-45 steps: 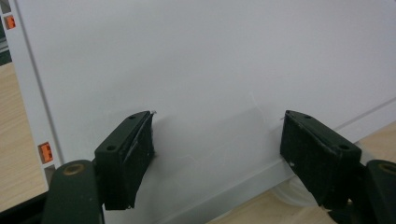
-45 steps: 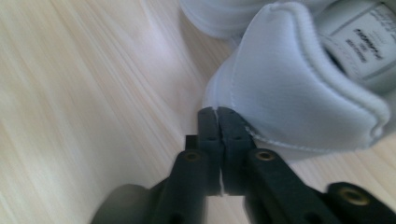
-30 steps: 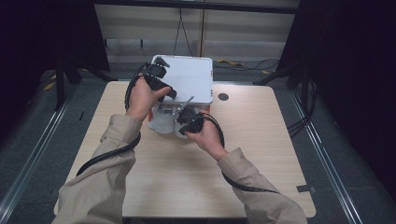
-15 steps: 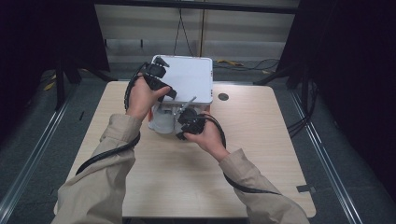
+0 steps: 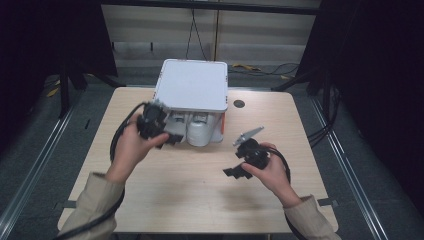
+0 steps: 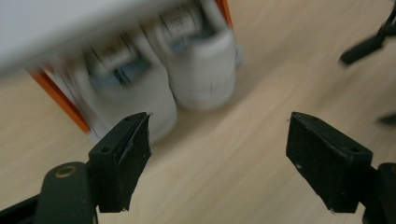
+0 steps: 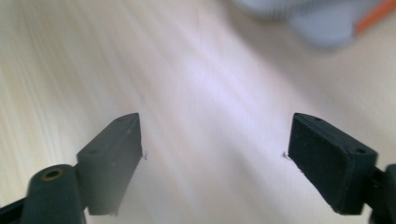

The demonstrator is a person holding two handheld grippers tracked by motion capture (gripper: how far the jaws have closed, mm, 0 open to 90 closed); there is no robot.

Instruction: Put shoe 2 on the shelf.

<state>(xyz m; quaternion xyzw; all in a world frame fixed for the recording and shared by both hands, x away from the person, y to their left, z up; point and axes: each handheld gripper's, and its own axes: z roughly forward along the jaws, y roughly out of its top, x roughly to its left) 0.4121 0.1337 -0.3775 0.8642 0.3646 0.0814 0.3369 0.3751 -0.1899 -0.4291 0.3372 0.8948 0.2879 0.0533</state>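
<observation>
A white device with a flat square lid [image 5: 192, 85] stands at the table's far middle. Two white cylinders [image 5: 200, 132] show under the lid at its front, with an orange strip [image 5: 223, 125] at the right corner. My left gripper [image 5: 172, 139] hovers just left of the cylinders, open, with nothing between its jaws. In the left gripper view the cylinders [image 6: 201, 74] are blurred beyond the left gripper [image 6: 219, 135]. My right gripper [image 5: 234, 172] hangs over bare wood to the device's front right. The right gripper [image 7: 212, 135] has just been opening its jaws and holds nothing.
A small dark hole [image 5: 239, 104] sits in the wooden table [image 5: 200, 200] right of the device. Cables lie on the floor behind the table. Dark drapes hang at both sides. Bare wood spreads between my hands and the near edge.
Both hands have drawn back from the device, the left toward the near left, the right toward the near right. The right jaws, shut against the cylinders before, now stand wide.
</observation>
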